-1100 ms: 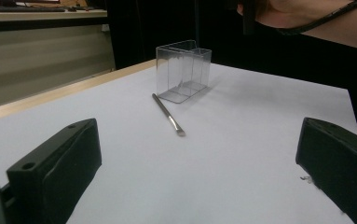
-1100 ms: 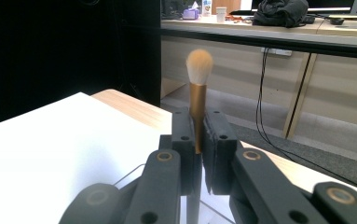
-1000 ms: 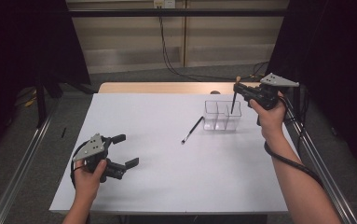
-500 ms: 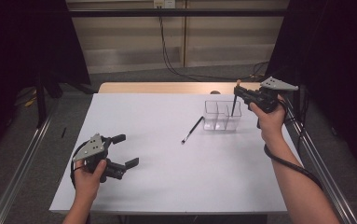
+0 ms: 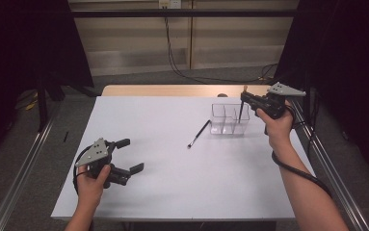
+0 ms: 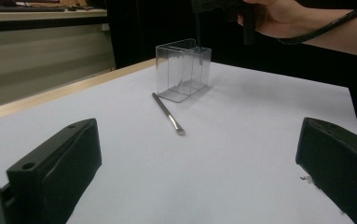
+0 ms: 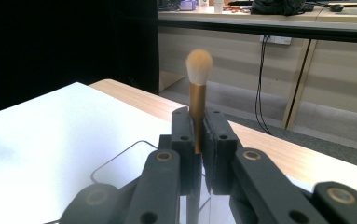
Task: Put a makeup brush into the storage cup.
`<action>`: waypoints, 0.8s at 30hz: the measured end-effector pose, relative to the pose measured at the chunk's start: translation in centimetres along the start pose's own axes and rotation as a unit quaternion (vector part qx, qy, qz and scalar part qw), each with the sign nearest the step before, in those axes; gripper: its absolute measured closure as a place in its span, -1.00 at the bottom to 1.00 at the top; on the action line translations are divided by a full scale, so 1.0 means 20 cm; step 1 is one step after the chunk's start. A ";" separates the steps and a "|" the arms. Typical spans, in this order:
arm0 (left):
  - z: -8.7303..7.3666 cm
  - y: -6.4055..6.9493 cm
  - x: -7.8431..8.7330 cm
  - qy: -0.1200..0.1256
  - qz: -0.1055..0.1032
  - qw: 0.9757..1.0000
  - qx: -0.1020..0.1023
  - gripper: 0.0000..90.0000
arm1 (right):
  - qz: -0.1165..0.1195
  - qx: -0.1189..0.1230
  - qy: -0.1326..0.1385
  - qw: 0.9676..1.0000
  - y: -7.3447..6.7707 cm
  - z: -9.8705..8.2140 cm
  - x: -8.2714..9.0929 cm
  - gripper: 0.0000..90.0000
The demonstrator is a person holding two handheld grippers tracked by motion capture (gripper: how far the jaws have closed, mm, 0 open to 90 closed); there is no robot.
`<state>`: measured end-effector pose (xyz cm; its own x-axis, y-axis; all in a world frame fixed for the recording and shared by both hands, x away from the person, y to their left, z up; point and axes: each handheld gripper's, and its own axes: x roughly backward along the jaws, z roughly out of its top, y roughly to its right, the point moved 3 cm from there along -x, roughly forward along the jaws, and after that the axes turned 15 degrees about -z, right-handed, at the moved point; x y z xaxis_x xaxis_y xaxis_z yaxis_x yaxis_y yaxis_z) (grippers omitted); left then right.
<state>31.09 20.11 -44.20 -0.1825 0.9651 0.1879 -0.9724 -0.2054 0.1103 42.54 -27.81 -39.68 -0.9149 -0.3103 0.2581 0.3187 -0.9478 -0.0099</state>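
Right gripper (image 5: 244,102): jaws clamped on slim gold-ferruled brush (image 7: 198,88), fluffy pale tip up, handle dipping into clear plastic organizer (image 5: 229,119). Left gripper (image 5: 133,155): jaws wide, empty, over white bench (image 5: 172,183). Second thin brush (image 5: 198,134) flat beside organizer.

White-topped bench (image 5: 172,183) with a strip of pale wood along its far edge, set on a grey floor (image 5: 52,130). Directly on the white surface: a clear plastic holder (image 5: 228,120) with compartments, standing upright toward the far right; a slim dark brush (image 5: 199,133) lying flat and at a slant just left of the holder, near it but not touching, its tip toward the near side. Rest of the surface plain white
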 end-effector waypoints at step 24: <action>0.00 0.00 0.00 -0.002 0.004 1.000 -0.001 -1.00 | 0.039 -0.019 -0.013 0.999 -0.06 0.01 0.02 -0.67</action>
<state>31.02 20.04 -44.12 -0.1893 0.9628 0.1927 -0.9714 -0.2123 0.1064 41.86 -26.76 -39.28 -0.8808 -0.3820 0.2797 0.3787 -0.9230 -0.0678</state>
